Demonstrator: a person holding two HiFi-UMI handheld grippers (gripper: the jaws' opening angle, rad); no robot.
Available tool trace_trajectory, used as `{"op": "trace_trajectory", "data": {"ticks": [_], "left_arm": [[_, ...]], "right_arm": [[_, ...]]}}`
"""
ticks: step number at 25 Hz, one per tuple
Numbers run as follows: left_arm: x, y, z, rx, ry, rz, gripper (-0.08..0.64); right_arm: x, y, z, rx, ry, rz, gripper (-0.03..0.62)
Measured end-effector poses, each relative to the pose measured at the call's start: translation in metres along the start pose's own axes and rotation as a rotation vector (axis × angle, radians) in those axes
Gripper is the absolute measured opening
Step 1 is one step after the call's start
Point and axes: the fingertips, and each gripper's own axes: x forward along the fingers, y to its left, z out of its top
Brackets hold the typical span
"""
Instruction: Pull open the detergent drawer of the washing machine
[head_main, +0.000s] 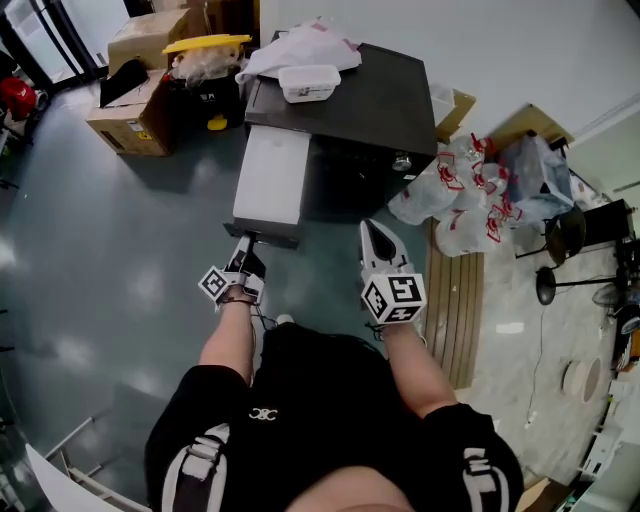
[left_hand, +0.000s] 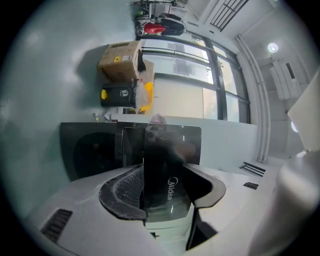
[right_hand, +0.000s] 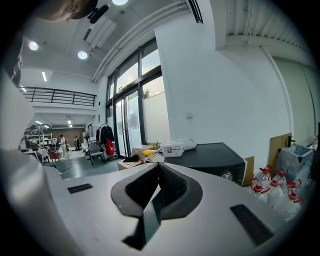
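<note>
The black washing machine (head_main: 380, 95) stands ahead of me, and its long white detergent drawer (head_main: 271, 180) is pulled far out toward me. My left gripper (head_main: 247, 256) is shut on the drawer's glossy black front panel (left_hand: 167, 185), which sits between its two jaws in the left gripper view. The machine's dark front and door (left_hand: 90, 150) show behind the panel. My right gripper (head_main: 379, 240) hangs to the right of the drawer, in front of the machine, touching nothing. Its pads meet with nothing between them (right_hand: 157, 192).
A white tub (head_main: 308, 82) and a white bag (head_main: 300, 45) lie on the machine's top. Cardboard boxes (head_main: 140, 110) and a yellow-lidded bin (head_main: 207, 60) stand at the left. Plastic bags of bottles (head_main: 465, 190) and wooden slats (head_main: 455, 300) lie at the right.
</note>
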Motion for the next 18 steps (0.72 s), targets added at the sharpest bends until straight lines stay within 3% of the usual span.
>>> {"op": "trace_trajectory", "data": {"ticks": [4, 9, 15, 18], "left_arm": [[0.0, 0.002, 0.001, 0.009, 0.005, 0.001, 0.224], [-0.002, 0.003, -0.001, 0.042, 0.024, 0.056, 0.224], [-0.022, 0.003, 0.009, 0.178, 0.022, 0.229, 0.224], [-0.038, -0.007, 0.021, 0.301, 0.014, 0.318, 0.221]], "right_arm": [[0.003, -0.002, -0.002, 0.022, 0.002, -0.005, 0.002], [0.002, -0.001, -0.004, 0.028, 0.006, 0.001, 0.002], [0.0, 0.009, 0.007, 0.08, -0.006, 0.039, 0.002], [-0.005, 0.014, 0.013, 0.102, -0.023, 0.047, 0.002]]}}
